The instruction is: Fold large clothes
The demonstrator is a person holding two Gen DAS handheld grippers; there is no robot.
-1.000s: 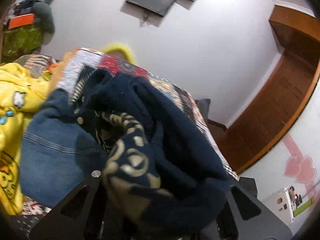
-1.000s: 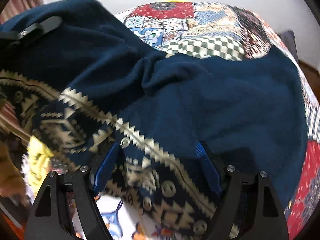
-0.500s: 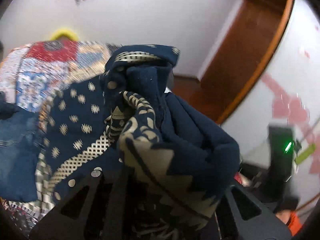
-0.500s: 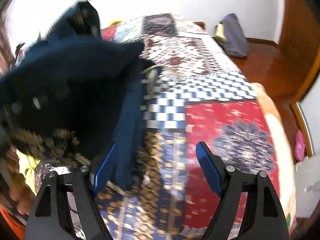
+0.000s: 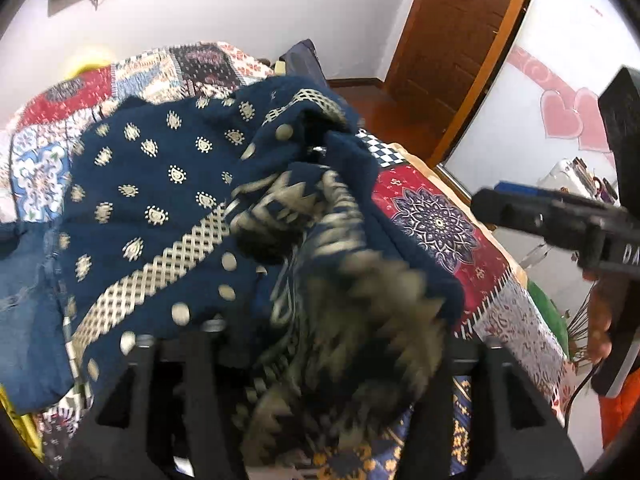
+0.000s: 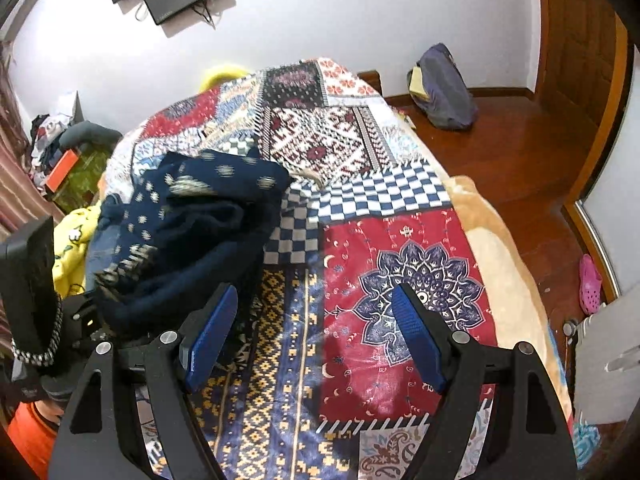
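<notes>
Garment [image 5: 168,184] bunched between left fingers [image 5: 168,396]

The left wrist view looked from close behind the bunched navy garment [image 5: 168,184], across the bed. The right wrist view looked down from higher; both shared the patchwork bedspread [image 6: 400,240].

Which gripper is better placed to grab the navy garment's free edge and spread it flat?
Right. The right gripper is open and empty above the quilt, beside the bunched garment. The left gripper seems shut on a wad of that garment, so it is occupied.
</notes>
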